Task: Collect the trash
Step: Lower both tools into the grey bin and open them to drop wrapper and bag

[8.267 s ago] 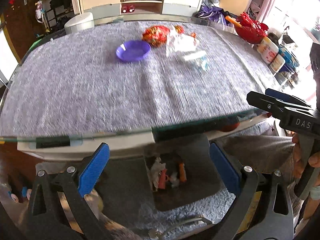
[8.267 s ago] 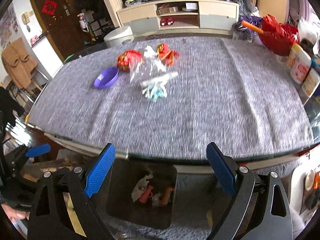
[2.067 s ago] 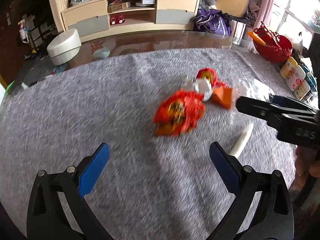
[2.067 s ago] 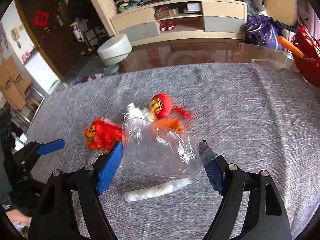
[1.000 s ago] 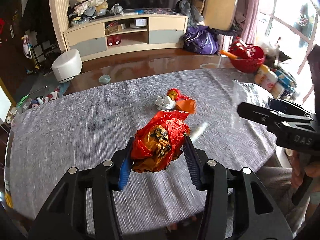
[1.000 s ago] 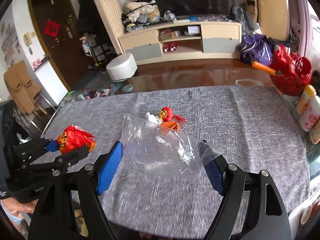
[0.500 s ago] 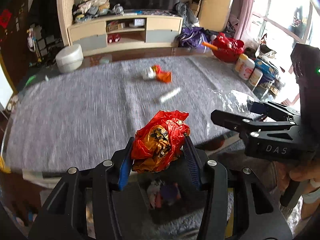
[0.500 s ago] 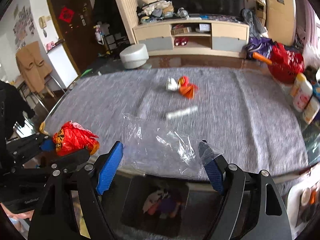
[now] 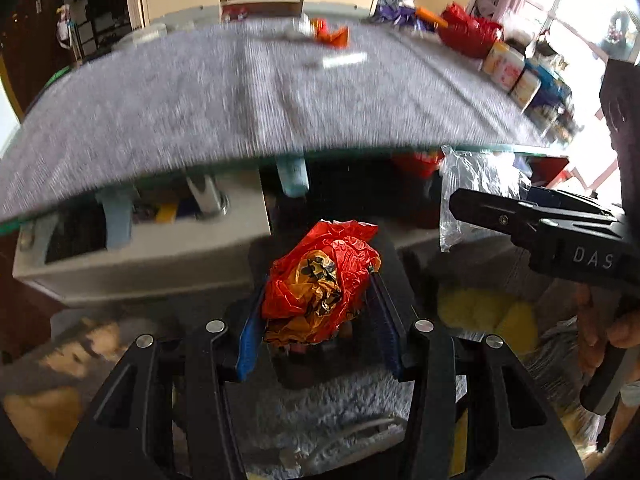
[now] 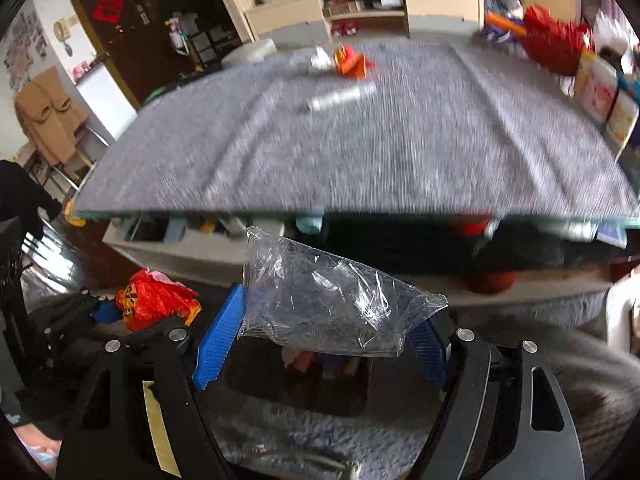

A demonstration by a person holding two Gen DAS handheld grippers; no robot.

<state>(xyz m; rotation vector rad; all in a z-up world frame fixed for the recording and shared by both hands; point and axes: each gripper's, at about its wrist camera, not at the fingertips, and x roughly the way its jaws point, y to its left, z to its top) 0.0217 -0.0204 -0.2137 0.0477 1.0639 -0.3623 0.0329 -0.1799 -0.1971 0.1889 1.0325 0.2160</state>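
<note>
My left gripper [image 9: 318, 300] is shut on a crumpled red and orange wrapper [image 9: 320, 272]. It hangs over a dark bin [image 9: 312, 376] on the floor, below the table's front edge. My right gripper [image 10: 332, 320] is shut on a clear plastic bag [image 10: 328, 304], also above the bin [image 10: 280, 396], which holds bits of trash. In the left wrist view the right gripper [image 9: 500, 208] shows at the right with the bag [image 9: 476, 184]. On the grey tablecloth [image 10: 360, 140] lie an orange wrapper [image 10: 352, 62] and a white stick [image 10: 340, 98], both blurred.
The glass table edge [image 9: 360, 152] runs across just above both grippers. A low white shelf [image 9: 140, 240] stands under the table. A red basket [image 9: 472, 36] and bottles [image 9: 508, 68] sit at the table's right end. A grey rug [image 10: 320, 440] lies around the bin.
Both grippers have pulled back from over the table and sunk below its front edge, over the bin. Each still grips its piece of trash.
</note>
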